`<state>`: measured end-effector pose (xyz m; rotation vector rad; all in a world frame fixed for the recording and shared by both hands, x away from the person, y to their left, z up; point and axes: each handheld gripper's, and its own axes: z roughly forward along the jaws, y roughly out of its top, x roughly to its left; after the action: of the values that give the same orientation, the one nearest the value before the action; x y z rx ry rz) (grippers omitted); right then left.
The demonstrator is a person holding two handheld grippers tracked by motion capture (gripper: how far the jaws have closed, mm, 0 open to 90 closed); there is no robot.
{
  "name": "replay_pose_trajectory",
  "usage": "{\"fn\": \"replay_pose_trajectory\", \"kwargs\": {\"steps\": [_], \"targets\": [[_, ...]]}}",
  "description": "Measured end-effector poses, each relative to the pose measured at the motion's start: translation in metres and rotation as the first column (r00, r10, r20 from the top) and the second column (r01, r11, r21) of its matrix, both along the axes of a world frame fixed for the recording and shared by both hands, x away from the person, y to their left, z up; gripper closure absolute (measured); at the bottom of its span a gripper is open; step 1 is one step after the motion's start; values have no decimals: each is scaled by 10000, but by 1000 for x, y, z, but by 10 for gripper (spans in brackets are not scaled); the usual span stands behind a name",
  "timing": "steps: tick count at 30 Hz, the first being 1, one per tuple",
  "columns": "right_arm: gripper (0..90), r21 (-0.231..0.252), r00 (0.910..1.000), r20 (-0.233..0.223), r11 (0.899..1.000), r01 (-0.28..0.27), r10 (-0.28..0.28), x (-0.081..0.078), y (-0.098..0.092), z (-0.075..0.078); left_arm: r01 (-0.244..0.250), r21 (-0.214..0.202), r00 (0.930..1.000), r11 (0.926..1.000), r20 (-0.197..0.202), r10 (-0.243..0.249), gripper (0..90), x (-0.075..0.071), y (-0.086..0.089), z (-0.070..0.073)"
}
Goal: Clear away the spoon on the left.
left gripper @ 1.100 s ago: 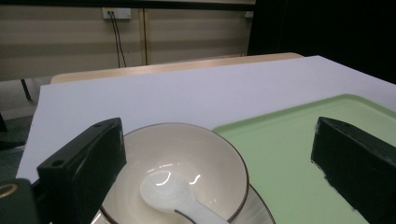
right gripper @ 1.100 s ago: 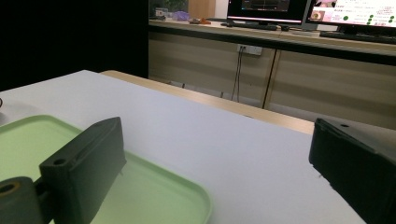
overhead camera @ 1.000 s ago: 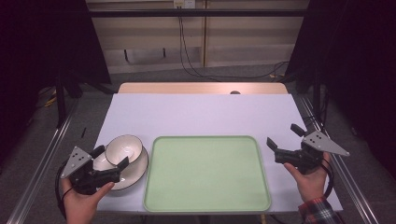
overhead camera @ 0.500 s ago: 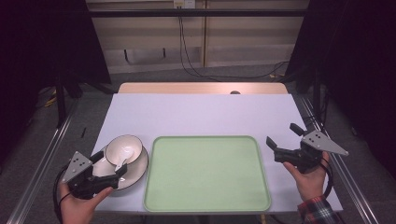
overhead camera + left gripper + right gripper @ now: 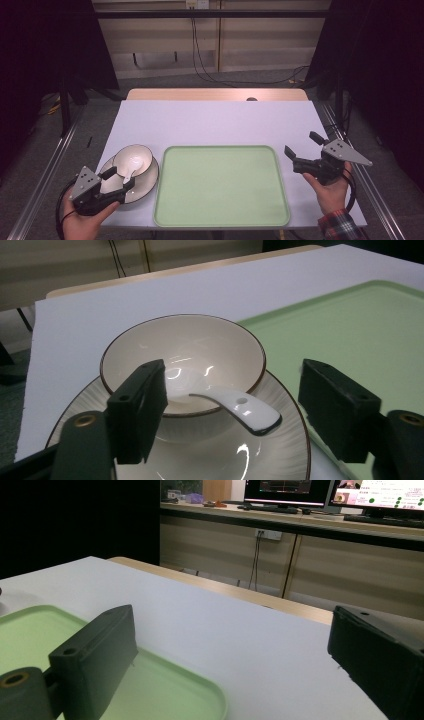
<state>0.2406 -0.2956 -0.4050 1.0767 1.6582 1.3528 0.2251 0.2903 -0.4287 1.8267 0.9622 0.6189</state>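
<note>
- One white table carries everything, largest first: a green tray, a plate, a bowl and a spoon.
- The green tray lies flat and bare at the near middle, its long side running left to right; it looks set out as the spot where the dishes will go.
- The plate sits just left of the tray, close beside its edge, with the bowl standing upright on it.
- The white spoon rests in the bowl, its scoop end down inside and its handle lying over the near rim, pointing toward the person and the left gripper.
- The left gripper hovers low at the plate's near edge, jaws wide apart and holding nothing, one on each side of the spoon handle, seemingly lined up to take it.
- The right gripper waits right of the tray, near its far right corner, jaws wide apart and holding nothing.
</note>
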Motion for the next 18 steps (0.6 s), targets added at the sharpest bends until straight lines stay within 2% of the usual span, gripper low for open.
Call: {"fn": "replay_pose_trajectory", "kwargs": {"steps": [1, 4, 10, 15, 18], "targets": [[49, 11, 10000, 12, 10000, -18, 18, 0, 1, 0, 78, -74, 10000, 9999, 14, -77, 320, 0, 0, -1], [51, -5, 10000, 59, 10000, 6, -6, 0, 0, 0, 31, 48, 10000, 10000, 16, -31, 367, 0, 2, -2], [51, -12, 10000, 14, 10000, 31, -31, 1, -1, 0, 14, 239, 9999, 9997, -110, -12, 423, -1, 2, -4], [54, -15, 10000, 22, 10000, -55, 56, 1, 0, 0, 14, 196, 9998, 9998, -188, -10, 434, 0, 2, -5], [54, -27, 10000, 51, 10000, -28, 28, 1, 0, 0, 160, 23, 9995, 9999, -264, -159, 488, 0, 2, -5]]}}
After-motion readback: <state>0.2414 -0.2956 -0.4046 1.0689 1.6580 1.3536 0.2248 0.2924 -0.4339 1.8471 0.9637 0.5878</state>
